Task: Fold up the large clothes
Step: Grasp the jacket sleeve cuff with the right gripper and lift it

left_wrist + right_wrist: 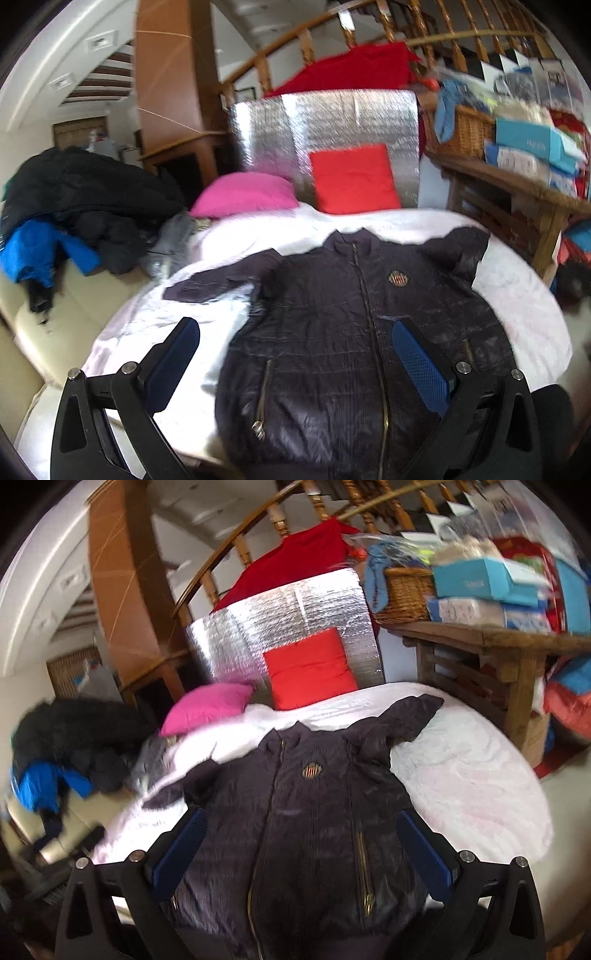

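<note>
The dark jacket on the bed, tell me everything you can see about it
The dark jacket is navy or black, with a slightly shiny quilted shell. It lies front up, spread flat on the white sheet, collar towards the pillows and hem towards the cameras. A gold-toned zipper runs up the middle, apparently closed, and each side has a zipped pocket. A small striped badge sits on the chest. Both sleeves are spread outwards. Both grippers are open above the hem end; neither visibly grips it.

Lived-in home, bedroom-like corner under a wooden staircase railing (295, 40) at top. White-sheeted bed (517, 295) at center with pink pillow (243, 194) and red cushion (354, 179); cluttered wooden table (517, 181) at right, heaped coats (81, 199) at left.
</note>
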Motion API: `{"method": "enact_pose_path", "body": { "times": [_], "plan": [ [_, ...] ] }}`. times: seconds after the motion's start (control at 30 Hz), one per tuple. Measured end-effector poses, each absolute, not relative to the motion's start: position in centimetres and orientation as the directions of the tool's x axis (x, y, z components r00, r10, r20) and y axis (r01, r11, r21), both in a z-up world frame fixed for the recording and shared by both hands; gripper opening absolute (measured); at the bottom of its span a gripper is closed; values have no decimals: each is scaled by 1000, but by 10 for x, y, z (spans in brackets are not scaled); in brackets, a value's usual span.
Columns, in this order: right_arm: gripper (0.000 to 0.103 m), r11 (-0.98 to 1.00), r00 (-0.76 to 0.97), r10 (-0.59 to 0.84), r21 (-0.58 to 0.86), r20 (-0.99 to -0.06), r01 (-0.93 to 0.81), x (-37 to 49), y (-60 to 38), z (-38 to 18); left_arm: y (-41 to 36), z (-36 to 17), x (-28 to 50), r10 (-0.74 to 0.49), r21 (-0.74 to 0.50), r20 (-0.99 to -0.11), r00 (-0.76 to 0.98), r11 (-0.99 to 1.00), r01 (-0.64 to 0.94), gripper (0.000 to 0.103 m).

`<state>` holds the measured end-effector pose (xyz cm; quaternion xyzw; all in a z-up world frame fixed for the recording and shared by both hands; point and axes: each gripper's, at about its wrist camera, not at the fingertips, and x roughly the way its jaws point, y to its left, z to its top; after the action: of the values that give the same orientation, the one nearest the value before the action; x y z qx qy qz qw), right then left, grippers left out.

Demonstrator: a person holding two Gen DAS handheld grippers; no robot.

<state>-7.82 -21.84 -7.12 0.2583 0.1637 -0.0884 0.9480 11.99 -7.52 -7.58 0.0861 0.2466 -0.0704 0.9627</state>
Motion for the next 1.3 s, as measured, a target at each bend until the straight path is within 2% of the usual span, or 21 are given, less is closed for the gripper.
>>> {"method": "enact_pose_path", "body": {
  "times": [0.2, 0.43, 0.57, 0.7, 0.87, 1.0, 1.1, 1.2, 1.27, 1.3],
  "plan": [
    [103, 727, 917, -61, 612, -394, 311, -28, -316, -105, -101, -123, 216, -132, 70, -560, 818, 976, 205, 103],
    [103, 652, 897, -39, 669, -440, 356, 47, -405, -135, -120, -161, 308, -127, 10, -598, 791, 986, 166, 103],
    [103, 608, 898, 0, 712, -441, 350, 91, -448, -150, -121, -183, 331, -132, 11, -601, 788, 985, 173, 103],
    [103, 520, 900, 60, 784, -431, 341, 140, -492, -177, -123, -194, 349, -149, -6, -647, 748, 982, 190, 103],
    [103, 373, 916, 88, 866, -392, 334, 181, -523, -216, -128, -201, 357, -108, 51, -650, 752, 981, 186, 103],
    [102, 307, 894, 74, 863, -442, 402, 208, -544, -240, -131, -213, 368, -100, 48, -682, 725, 982, 180, 103],
    [92, 262, 893, 91, 876, -441, 406, 221, -556, -254, -134, -218, 375, -84, 55, -690, 719, 984, 168, 103],
    [71, 222, 899, 130, 896, -418, 385, 235, -560, -269, -137, -220, 377, -82, 48, -697, 712, 986, 161, 103],
    [61, 241, 896, 130, 890, -425, 387, 240, -554, -268, -138, -219, 379, -83, 44, -696, 713, 986, 158, 103],
    [43, 257, 889, 145, 885, -433, 389, 244, -551, -268, -138, -219, 379, -84, 44, -694, 715, 986, 159, 103]
  ]
}}
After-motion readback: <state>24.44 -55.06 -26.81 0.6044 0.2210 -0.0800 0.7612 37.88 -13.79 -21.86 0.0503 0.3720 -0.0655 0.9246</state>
